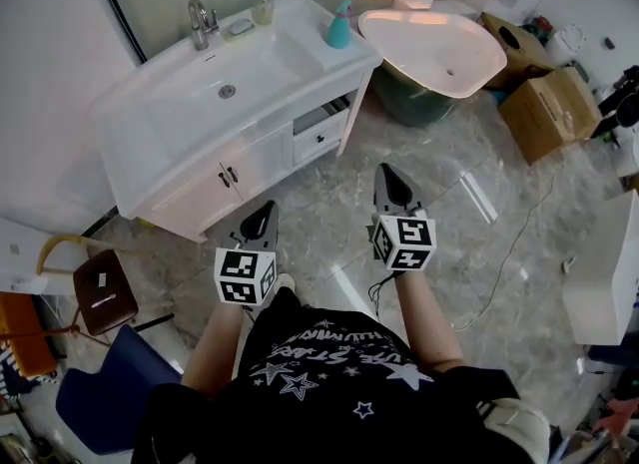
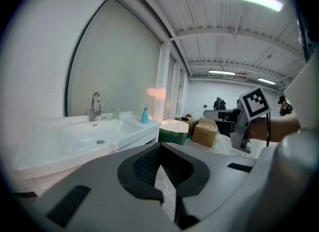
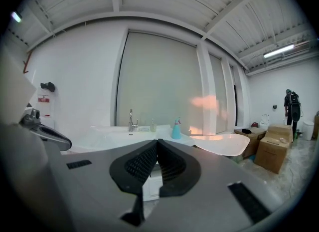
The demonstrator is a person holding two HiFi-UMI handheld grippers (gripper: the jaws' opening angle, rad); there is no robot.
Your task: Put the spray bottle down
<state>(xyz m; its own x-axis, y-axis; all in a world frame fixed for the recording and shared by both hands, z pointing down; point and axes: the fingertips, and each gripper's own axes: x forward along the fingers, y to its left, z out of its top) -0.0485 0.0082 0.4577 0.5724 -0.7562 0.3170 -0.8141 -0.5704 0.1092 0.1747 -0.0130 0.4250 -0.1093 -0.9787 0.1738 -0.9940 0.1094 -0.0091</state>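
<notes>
I hold both tools low over the marble floor, short of the white vanity. The left gripper has its fingers pinched narrow, tips meeting, with nothing between them. The right gripper is the same: fingers pressed together and empty. The spray bottle is teal and stands upright on the vanity's right end, at about twelve o'clock from my grippers and well apart from both. The faucet sits at ten o'clock behind the sink bowl. A cardboard box lies at two o'clock.
</notes>
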